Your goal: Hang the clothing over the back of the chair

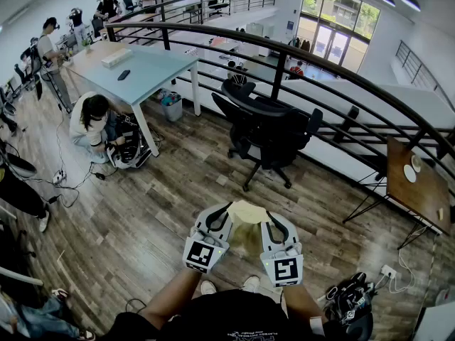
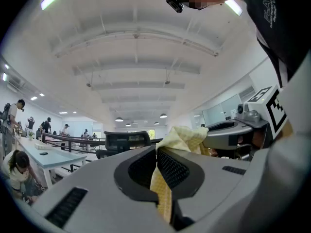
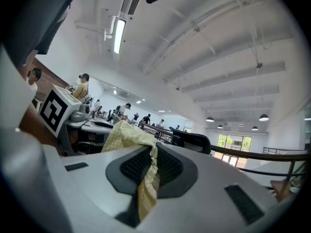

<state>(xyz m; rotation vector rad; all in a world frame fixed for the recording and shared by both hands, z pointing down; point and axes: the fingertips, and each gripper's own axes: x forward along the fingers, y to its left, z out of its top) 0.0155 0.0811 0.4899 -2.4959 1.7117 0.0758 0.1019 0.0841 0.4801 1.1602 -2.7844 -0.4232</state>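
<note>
Left gripper (image 2: pixel 156 154): jaws clamped together on a fold of pale yellow clothing (image 2: pixel 187 139). Right gripper (image 3: pixel 154 155): jaws likewise pinched shut on another part of the same clothing. Both grippers were held side by side, close in front of the person, with the clothing bunched between them above the wooden floor (image 1: pixel 156 212). Its weave looked checked, though the wide lens left that unsure. The black office chair (image 1: pixel 266 130) stood well apart ahead, by the curved railing (image 1: pixel 341 84); clothing not yet on it.
</note>
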